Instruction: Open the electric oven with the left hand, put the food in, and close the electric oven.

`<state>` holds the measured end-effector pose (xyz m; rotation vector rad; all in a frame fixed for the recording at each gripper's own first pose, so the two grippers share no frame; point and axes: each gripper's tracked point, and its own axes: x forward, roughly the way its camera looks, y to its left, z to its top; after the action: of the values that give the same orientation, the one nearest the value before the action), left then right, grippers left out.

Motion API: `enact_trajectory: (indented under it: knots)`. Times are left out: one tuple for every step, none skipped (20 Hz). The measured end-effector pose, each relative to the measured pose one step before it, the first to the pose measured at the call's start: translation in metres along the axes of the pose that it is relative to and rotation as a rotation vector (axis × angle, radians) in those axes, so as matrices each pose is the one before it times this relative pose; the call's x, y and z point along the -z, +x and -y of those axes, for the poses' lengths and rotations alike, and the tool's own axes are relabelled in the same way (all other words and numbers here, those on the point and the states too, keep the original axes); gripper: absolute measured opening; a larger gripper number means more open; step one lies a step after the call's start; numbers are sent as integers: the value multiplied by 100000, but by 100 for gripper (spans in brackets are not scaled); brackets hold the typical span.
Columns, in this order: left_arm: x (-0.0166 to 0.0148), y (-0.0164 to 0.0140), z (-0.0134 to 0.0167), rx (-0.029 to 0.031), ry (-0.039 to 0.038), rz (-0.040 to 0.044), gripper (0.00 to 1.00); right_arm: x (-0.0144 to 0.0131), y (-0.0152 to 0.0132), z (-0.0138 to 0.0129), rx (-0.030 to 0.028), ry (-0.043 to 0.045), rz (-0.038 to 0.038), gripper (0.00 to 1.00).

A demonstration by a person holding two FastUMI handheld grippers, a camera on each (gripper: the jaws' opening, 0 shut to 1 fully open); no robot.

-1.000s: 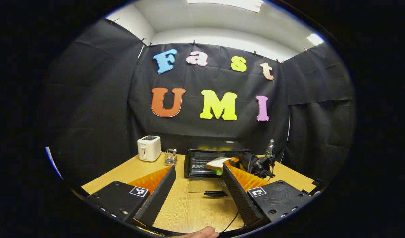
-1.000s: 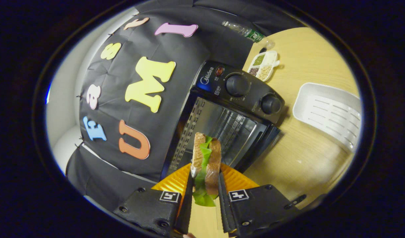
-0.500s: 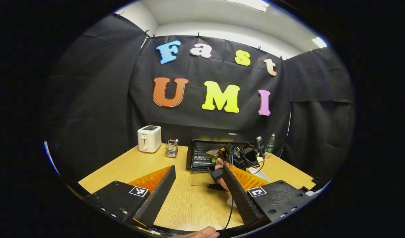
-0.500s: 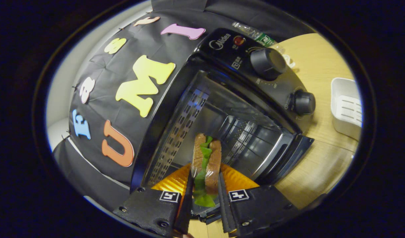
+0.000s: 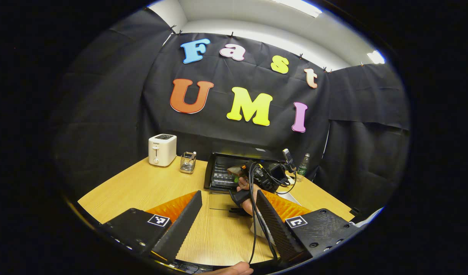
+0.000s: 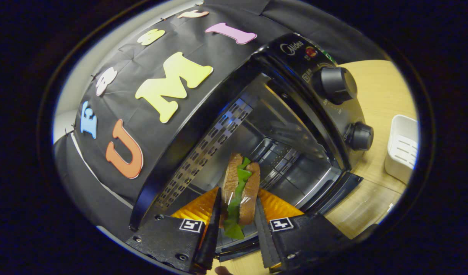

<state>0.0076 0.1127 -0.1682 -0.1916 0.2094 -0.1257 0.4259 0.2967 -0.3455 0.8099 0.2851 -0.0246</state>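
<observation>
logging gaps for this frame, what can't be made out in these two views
- Oven floor and rack under the sandwich: right gripper view, hidden by the sandwich and right gripper.
- Sandwich's contact with the rack: cannot tell.
- Oven interior: left gripper view, too small, blocked by the hand.
- White tray: right gripper view, cut off at the edge.

In the left gripper view, the right gripper (image 5: pixel 244 176) and the hand (image 5: pixel 246 194) holding it hid much of the oven (image 5: pixel 218 173) mouth; the sandwich (image 5: pixel 234 170) there was too small to make out. In the right gripper view, the white tray (image 6: pixel 404 149) was cut off by the edge, and the sandwich's lower end sat hidden between the fingers
</observation>
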Motion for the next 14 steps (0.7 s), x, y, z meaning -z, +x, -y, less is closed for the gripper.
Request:
enact_trajectory:
  knots:
    - [-66,-140,-279,-1424,1590,364,94,59,1,429,1818,-2600,-1916,46]
    - [-1,87,-256,-1269,1395,175,94,564,56,435,2194,-4822,-3807,55]
    - [-69,-54,18,-438,804,151,94,503,-9,220,900,-6129,-3976,63]
    - [84,-75,302,367,88,-20,94,-99,57,187,1342,-5462,-533,72]
    - [-8,0,278,461,-254,28,94,199,-50,-369,2310,-5476,-788,80]
    - [33,64,189,430,-56,-83,94,-167,-279,49,1103,-3621,202,84]
    - [32,-24,141,244,56,-34,94,-206,-140,309,524,-2620,493,87]
    - [67,-84,89,172,23,-95,94,-159,-136,106,534,-3569,-103,87]
    - [67,81,75,149,76,-355,94,118,-59,156,1735,-5124,-1336,89]
    - [134,-119,-14,-143,201,-374,94,-4,-71,198,632,-4227,-1318,92]
    - [-36,94,21,-456,352,-181,94,285,-6,-138,-269,-3773,-1326,96]
    - [266,-80,-86,-473,349,-282,94,126,31,108,753,-3722,-1533,96]
    - [41,56,102,-163,197,-402,94,105,-170,-5,-264,-3846,-2048,96]
    - [40,-169,57,-80,117,-270,94,-182,-352,-177,-448,-2877,-349,97]
